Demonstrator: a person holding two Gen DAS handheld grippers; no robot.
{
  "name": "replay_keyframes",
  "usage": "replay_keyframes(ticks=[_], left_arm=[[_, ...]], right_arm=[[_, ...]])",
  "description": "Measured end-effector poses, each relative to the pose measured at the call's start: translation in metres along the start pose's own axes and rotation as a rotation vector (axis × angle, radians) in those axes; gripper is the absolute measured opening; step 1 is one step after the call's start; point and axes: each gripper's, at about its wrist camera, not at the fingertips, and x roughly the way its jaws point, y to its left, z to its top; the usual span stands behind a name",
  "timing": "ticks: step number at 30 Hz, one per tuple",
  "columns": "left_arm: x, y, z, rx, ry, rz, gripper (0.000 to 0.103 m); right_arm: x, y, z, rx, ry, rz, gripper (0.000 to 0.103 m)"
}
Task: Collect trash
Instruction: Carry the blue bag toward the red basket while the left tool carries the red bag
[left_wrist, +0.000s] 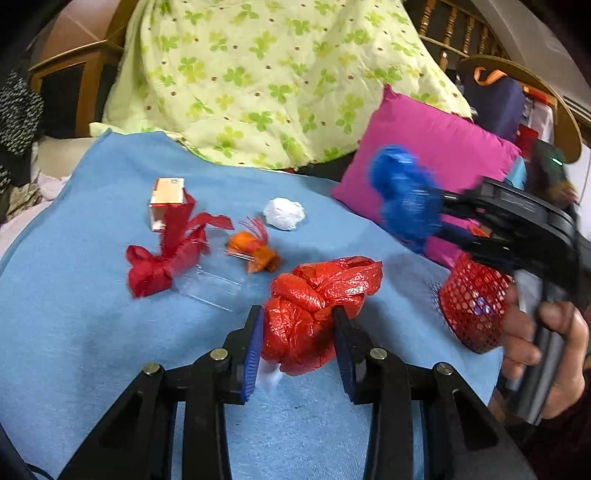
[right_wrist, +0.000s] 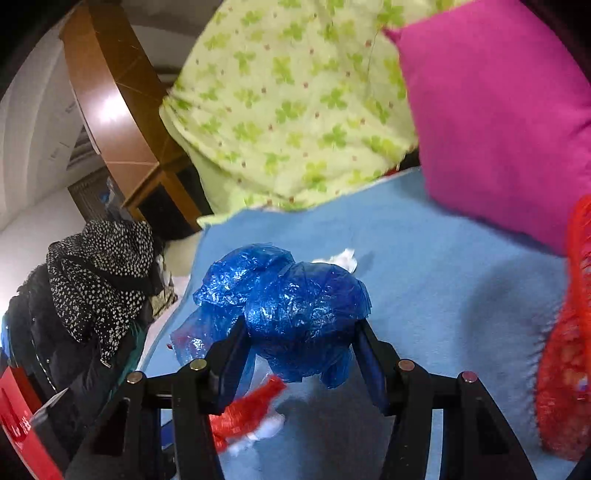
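Both grippers loaded, you're mid-collection.

Your left gripper (left_wrist: 299, 328) is pinching the red bag (left_wrist: 314, 306) on the blue blanket (left_wrist: 74, 314); your right gripper (right_wrist: 301, 354) is clamping the blue bag (right_wrist: 295, 306) in the air. Next is probably dropping into the red mesh basket (left_wrist: 474, 306), so watch the pink pillow (left_wrist: 432, 162) behind it. Red netting (left_wrist: 166, 254), an orange wrapper (left_wrist: 255, 251) and a white wad (left_wrist: 284, 213) are waiting further out.

Left tongs (left_wrist: 299, 332) clamp red bag (left_wrist: 314, 306); right tongs (left_wrist: 439, 218) apparently grip blurred blue bag (left_wrist: 402, 195).
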Motion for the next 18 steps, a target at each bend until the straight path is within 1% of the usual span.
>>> replay_keyframes(ticks=[4,8,12,15,18], left_arm=[[-0.002,0.003,0.003,-0.010,-0.014,0.040,0.038],[0.000,0.003,0.003,-0.030,-0.018,0.052,0.038],[0.002,0.000,0.004,-0.024,-0.022,0.063,0.038],[0.001,-0.002,0.005,-0.031,-0.029,0.057,0.038],[-0.001,-0.005,0.007,-0.027,-0.040,0.053,0.038]], right_arm=[[-0.025,-0.008,0.000,0.014,-0.036,-0.017,0.059],[-0.049,-0.012,-0.003,0.024,-0.077,-0.037,0.059],[-0.072,-0.011,-0.008,0.007,-0.127,-0.051,0.059],[-0.076,-0.009,-0.008,-0.006,-0.150,-0.052,0.059],[-0.073,-0.011,-0.007,0.002,-0.137,-0.050,0.059]])
